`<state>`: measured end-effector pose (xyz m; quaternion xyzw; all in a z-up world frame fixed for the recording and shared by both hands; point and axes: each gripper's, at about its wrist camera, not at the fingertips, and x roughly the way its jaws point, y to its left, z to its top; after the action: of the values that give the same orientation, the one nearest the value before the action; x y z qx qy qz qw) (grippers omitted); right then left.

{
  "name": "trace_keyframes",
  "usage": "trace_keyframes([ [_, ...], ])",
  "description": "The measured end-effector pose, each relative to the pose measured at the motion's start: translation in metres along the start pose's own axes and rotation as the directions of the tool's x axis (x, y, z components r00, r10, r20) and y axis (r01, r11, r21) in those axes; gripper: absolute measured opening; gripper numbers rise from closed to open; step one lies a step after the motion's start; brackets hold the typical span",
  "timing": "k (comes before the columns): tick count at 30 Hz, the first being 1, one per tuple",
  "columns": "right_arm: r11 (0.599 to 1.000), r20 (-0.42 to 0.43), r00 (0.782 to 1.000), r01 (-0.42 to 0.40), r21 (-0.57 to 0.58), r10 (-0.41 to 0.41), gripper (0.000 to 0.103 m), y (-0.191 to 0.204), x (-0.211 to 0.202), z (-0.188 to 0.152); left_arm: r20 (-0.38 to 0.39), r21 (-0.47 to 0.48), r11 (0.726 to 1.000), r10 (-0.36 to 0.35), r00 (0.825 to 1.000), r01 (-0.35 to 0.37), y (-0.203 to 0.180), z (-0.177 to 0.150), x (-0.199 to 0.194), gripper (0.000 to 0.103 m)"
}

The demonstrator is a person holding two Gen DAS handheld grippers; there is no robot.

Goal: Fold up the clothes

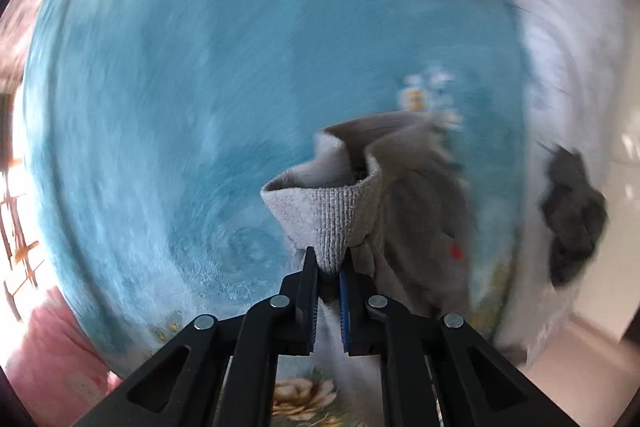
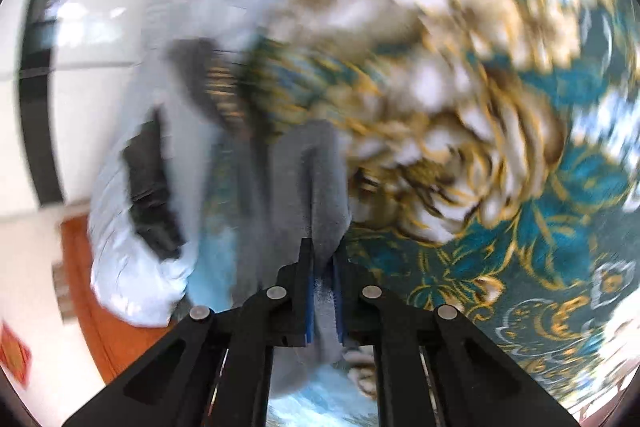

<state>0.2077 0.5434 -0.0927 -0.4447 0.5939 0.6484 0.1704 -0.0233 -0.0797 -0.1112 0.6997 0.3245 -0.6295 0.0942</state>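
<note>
1. Grey garment (image 1: 340, 211): ribbed cuff at lower centre of the left view, lifted above the blue blanket (image 1: 180, 107).
2. Left tool (image 1: 329, 269): clamped tight on the cuff's lower edge.
3. Right tool (image 2: 322, 263): closed on another grey part, lower centre of its view, over floral bedding (image 2: 500, 247).
4. Progress: early by the look; garment gripped at two points, no fold visible, laying out and folding left.
5. Surroundings: blurred; white pile (image 1: 560, 87) at right.
</note>
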Motion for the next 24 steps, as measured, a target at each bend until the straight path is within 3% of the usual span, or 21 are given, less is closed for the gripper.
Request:
trace_keyframes([
  [3,0.993,0.026,0.999,-0.021,-0.115,0.024,0.008,0.023,-0.057,-0.019,-0.022,0.117,0.993,-0.003,1.000,0.006,-0.001,-0.008,-0.034,0.009],
  [6,0.985,0.019,0.998,0.055,-0.164,-0.052,0.008,0.007,-0.090,-0.044,-0.047,0.159,0.987,0.013,0.999,-0.005,0.004,-0.010,-0.035,0.010],
  [9,0.989,-0.039,0.989,0.143,-0.044,-0.145,0.008,-0.042,-0.067,-0.053,-0.109,0.130,0.990,0.061,0.992,-0.046,0.009,0.002,0.013,0.011],
  [12,0.982,-0.082,0.980,0.184,0.049,-0.179,0.008,-0.070,-0.032,-0.058,-0.192,0.129,0.986,0.127,0.973,-0.103,0.004,0.000,0.050,0.011],
  [14,0.977,-0.106,0.974,0.207,0.045,-0.202,0.008,-0.066,-0.015,-0.059,-0.219,0.145,0.986,0.112,0.969,-0.081,-0.007,0.000,0.063,0.015],
  [17,0.970,-0.106,0.965,0.242,0.008,-0.240,0.008,-0.053,-0.007,-0.049,-0.270,0.141,0.985,-0.055,0.961,0.096,-0.014,0.002,0.056,0.034],
  [19,0.965,-0.109,0.959,0.262,0.004,-0.260,0.008,-0.052,-0.006,-0.042,-0.239,0.143,0.978,-0.118,0.964,0.155,-0.001,0.009,0.040,0.051],
  [20,0.962,-0.109,0.956,0.273,0.002,-0.271,0.008,-0.052,-0.007,-0.040,-0.222,0.145,0.973,-0.148,0.964,0.182,0.006,0.013,0.032,0.053],
  [22,0.959,-0.112,0.954,0.283,0.017,-0.280,0.008,-0.057,-0.007,-0.039,-0.147,0.167,0.981,-0.075,0.986,0.100,0.033,0.017,0.027,0.054],
  [24,0.954,-0.119,0.949,0.296,0.033,-0.291,0.008,-0.062,-0.009,-0.040,-0.100,0.174,0.985,-0.002,0.995,0.020,0.057,0.019,0.027,0.054],
])
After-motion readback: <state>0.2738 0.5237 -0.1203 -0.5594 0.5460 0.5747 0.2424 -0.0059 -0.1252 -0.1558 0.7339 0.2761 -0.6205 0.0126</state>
